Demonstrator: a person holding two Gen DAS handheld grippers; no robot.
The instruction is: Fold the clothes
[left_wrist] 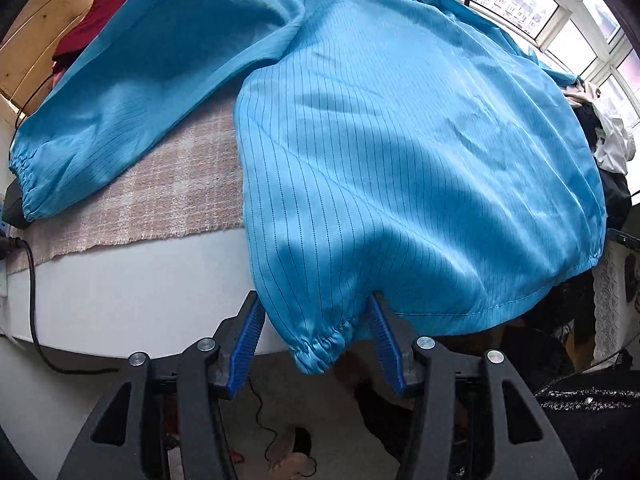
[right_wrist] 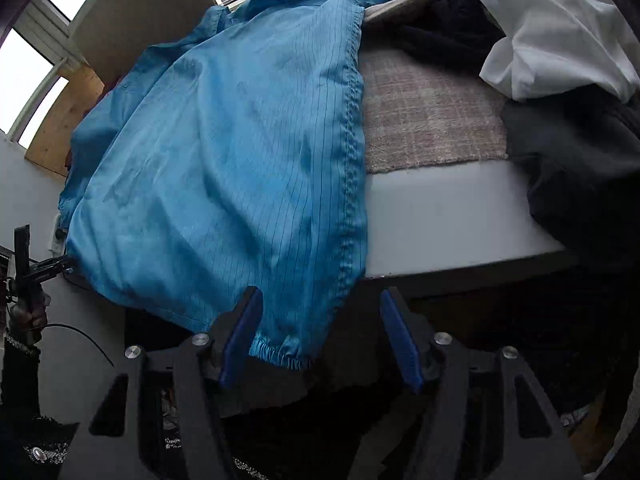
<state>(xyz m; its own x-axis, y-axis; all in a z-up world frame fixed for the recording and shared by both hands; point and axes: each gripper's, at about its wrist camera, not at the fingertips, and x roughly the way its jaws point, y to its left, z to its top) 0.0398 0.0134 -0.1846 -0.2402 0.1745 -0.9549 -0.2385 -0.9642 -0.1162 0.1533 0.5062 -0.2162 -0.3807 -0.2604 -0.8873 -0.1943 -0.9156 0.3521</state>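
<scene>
The blue jacket [left_wrist: 400, 140] lies lengthwise away from both tongs, its hem overhanging the table [left_wrist: 120, 292] edge; the left tongs [left_wrist: 316, 344] and right tongs [right_wrist: 320, 340] stand spread at the hem's two gathered corners.

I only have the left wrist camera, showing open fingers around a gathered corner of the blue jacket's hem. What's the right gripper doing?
Observer: The right gripper is open too. Its fingers sit either side of the other gathered hem corner of the blue jacket, not closed on it.
Operator: What's beyond the jacket's right edge?
Observer: A bare strip of plaid cloth lies beside the jacket's stitched edge.
Operator: And past that strip?
Observer: A dark grey garment drapes over the front edge of the table.
</scene>
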